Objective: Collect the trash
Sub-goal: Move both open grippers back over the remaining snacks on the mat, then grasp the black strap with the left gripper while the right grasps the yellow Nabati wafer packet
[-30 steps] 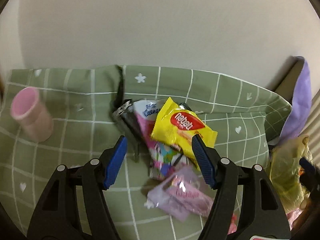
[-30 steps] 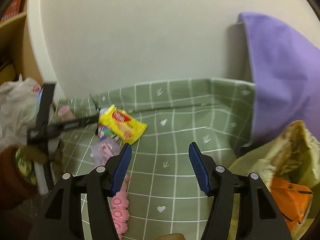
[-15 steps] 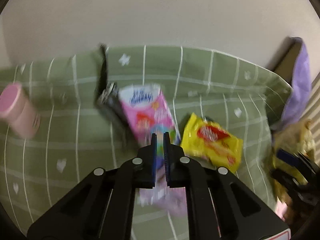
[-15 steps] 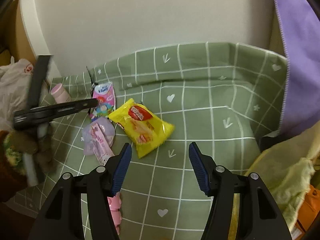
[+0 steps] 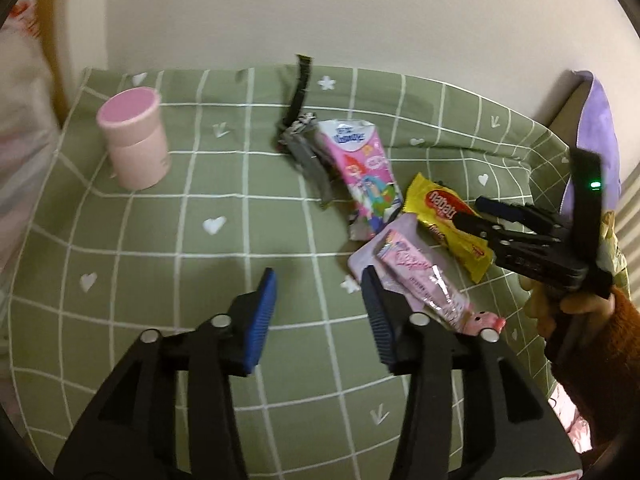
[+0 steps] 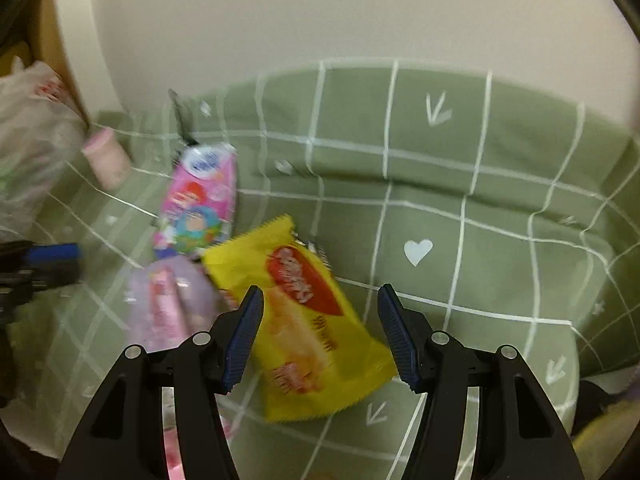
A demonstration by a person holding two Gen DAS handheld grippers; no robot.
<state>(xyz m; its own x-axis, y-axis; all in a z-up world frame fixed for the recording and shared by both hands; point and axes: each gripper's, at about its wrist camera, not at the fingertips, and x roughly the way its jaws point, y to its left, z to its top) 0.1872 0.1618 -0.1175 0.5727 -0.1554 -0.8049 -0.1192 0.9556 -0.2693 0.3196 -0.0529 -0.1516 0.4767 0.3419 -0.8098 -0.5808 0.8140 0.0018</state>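
Note:
A pile of wrappers lies on the green checked cloth (image 5: 180, 240). It holds a yellow snack wrapper (image 5: 448, 220) (image 6: 308, 312), a pink drink carton (image 5: 360, 168) (image 6: 200, 200), a lilac-pink wafer packet (image 5: 416, 276) (image 6: 168, 304) and a crumpled grey wrapper (image 5: 308, 156). My left gripper (image 5: 319, 280) hangs over bare cloth just left of the wafer packet. Its jaws are opening with nothing between them. My right gripper (image 6: 320, 296) (image 5: 470, 211) is open and low over the yellow wrapper, which lies under and between its fingers, untouched as far as I can see.
A pink round tub (image 5: 134, 140) (image 6: 106, 156) stands at the far left of the cloth. A white plastic bag (image 6: 32, 128) lies beyond the left edge. On the right are a purple cloth (image 5: 600, 128) and a yellowish bag (image 5: 612, 240). A wall backs the cloth.
The left gripper shut, then reopened and drew back to the left. The yellow wrapper slid right off the pile. The right gripper came down close over the yellow wrapper.

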